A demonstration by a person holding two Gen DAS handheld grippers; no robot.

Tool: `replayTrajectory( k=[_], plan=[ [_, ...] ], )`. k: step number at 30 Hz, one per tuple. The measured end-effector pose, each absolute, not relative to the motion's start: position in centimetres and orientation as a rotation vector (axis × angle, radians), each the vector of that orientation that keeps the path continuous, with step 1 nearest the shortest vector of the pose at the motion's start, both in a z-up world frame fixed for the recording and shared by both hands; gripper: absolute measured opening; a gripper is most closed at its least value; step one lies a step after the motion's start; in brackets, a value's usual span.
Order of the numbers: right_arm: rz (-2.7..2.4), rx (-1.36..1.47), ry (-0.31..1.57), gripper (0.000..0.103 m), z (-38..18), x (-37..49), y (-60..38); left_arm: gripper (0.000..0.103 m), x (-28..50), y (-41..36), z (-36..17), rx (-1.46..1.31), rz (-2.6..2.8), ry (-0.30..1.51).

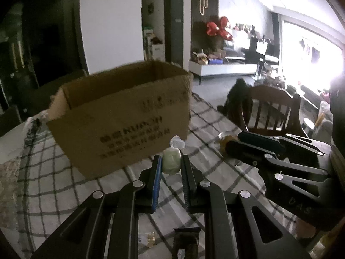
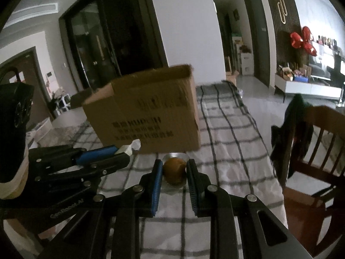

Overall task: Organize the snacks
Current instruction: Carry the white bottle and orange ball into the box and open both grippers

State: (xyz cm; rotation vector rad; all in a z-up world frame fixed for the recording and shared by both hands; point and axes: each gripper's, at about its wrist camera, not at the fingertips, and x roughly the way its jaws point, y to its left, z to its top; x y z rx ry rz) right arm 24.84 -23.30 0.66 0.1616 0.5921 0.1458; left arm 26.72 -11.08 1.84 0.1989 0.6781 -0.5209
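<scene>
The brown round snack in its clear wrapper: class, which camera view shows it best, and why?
The right wrist view: the brown snack sits centred between the right gripper jaws, unobstructed. In the left wrist view only its end peeks out past the right gripper, at the side.

counter cloth (image 2: 228, 129): white, dark checks
chair (image 2: 312, 142): wooden, dark garment (image 2: 289, 129) draped
balloons (image 1: 222, 29): red, far wall

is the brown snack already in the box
No, the brown snack lies on the tablecloth before the box.
</scene>
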Motion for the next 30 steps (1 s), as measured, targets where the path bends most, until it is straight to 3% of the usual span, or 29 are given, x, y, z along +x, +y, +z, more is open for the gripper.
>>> replayTrajectory(
  k=[21, 30],
  plan=[
    [0.215, 0.15, 0.439, 0.024, 6.8, 28.9, -20.4, 0.019, 27.9, -6.1, 8.9, 0.168, -0.368, 0.468],
    [0.212, 0.125, 0.399, 0.024, 8.6, 33.1, -20.3, 0.019, 32.0, -5.3, 9.5, 0.143, -0.337, 0.472]
  ],
)
